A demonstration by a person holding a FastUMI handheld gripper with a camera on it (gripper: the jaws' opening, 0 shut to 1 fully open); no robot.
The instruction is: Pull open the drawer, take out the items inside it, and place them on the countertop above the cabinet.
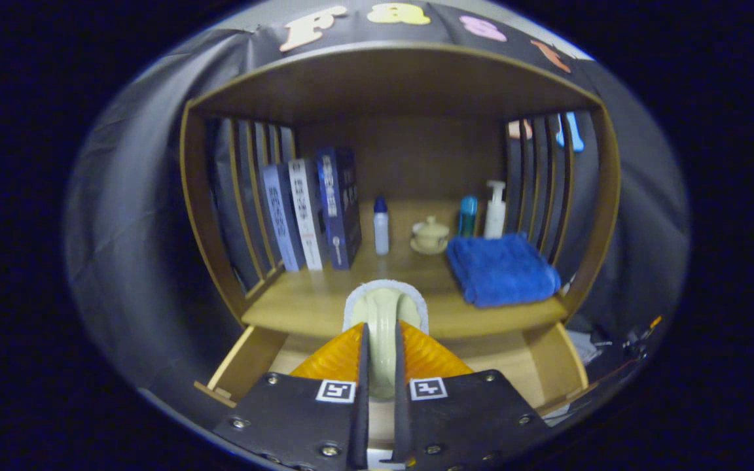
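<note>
Wooden cabinet walls frame the scene, and the drawer (547, 366) below its surface (298, 307) stands pulled open. The tool (380, 366) is nearly closed, both fingers pressing on a pale brush (383, 314) with a white fuzzy rim, held upright between them, above the open drawer and in front of the surface's front edge. My reading is that the step in hand is carrying this brush up and onto the surface. To do it well, lift high enough for the brush to pass over the front edge, move forward to the bare wood ahead of the fingers, and set it down before letting go; steer between the white bottle (381, 226) and the blue towel (500, 268) so nothing gets knocked. Whatever else the drawer holds is hidden behind the tool, so I cannot tell if items remain. Farther back on the surface sit a lidded cup on a saucer (429, 235), a teal bottle (468, 216) and a pump bottle (495, 209). Books (315, 209) stand upright at the left, by the slatted side.
</note>
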